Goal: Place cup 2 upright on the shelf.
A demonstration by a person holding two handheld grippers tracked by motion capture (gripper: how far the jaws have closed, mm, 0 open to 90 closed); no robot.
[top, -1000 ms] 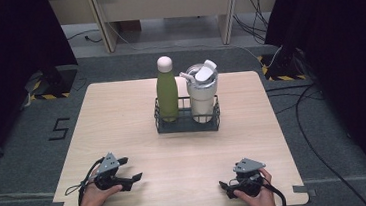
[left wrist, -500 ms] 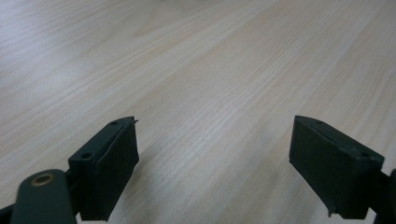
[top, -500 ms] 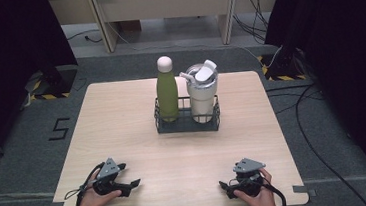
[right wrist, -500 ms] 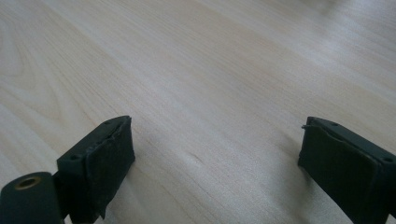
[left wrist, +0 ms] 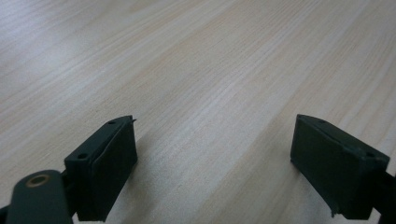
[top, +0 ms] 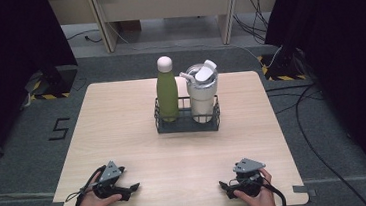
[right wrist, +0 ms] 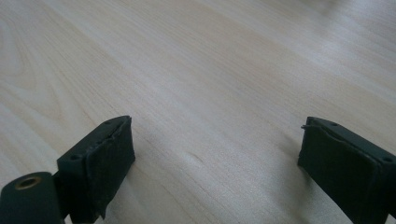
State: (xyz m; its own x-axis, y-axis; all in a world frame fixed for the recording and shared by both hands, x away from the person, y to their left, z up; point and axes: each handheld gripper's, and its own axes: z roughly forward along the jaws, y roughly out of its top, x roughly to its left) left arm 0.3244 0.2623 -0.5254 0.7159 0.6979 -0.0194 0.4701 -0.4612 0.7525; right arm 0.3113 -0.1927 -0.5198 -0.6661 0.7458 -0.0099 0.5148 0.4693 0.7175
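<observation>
Risk noted: the green bottle [top: 167, 89] and white tumbler [top: 203, 93] stood tall and touching in the wire caddy [top: 188, 124] at 12 o'clock on the bench [top: 122, 118], so an off-centre reach could tip one or drag the caddy. Left claw [top: 134, 188] at 7 o'clock had just been opening, nothing between its jaws. Right claw [top: 224, 185] at 5 o'clock was spread wide, empty, both low over bare wood.

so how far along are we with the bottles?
Barely started. Done: nothing visible; the green bottle and white tumbler stand upright in the black rack mid-table. In hand: nothing. The left gripper and right gripper sit at the near edge, jaws apart over bare table; the left's jaws have just been opening, nothing between them. Left: all the handling.
</observation>
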